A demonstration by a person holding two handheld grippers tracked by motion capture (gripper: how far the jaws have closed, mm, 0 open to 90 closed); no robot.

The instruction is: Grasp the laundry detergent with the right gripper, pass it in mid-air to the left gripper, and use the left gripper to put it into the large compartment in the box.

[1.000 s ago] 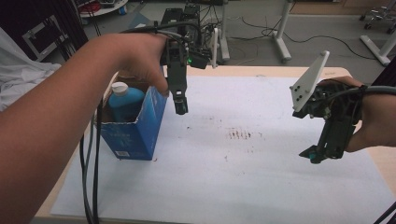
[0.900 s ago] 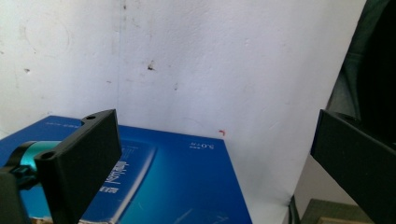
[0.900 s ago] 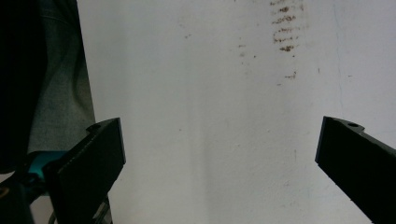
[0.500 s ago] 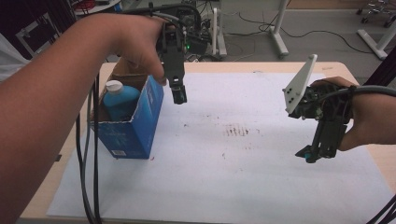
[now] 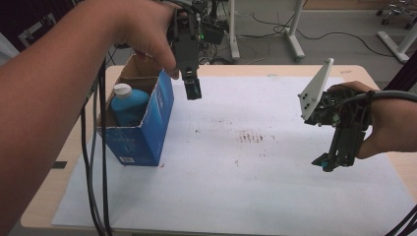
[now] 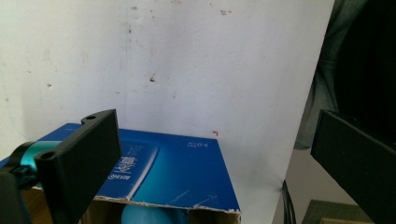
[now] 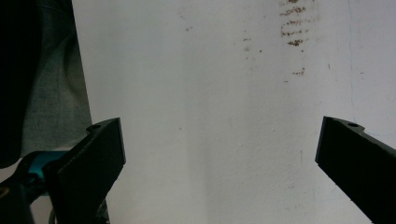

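Left claw lifted beside blue box; bottle inside.

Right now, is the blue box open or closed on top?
Open. The blue box has its top flaps up, and a blue bottle with a white cap stands inside it on the table.

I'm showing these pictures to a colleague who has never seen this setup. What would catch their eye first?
Probably the blue box at the table's left, its top open, with a blue white-capped bottle standing inside. Next, the left gripper hanging open just beside the box's upper edge, holding nothing. Across the white sheet, with rusty specks near its middle, the right gripper points down at the right, jaws also wide apart.
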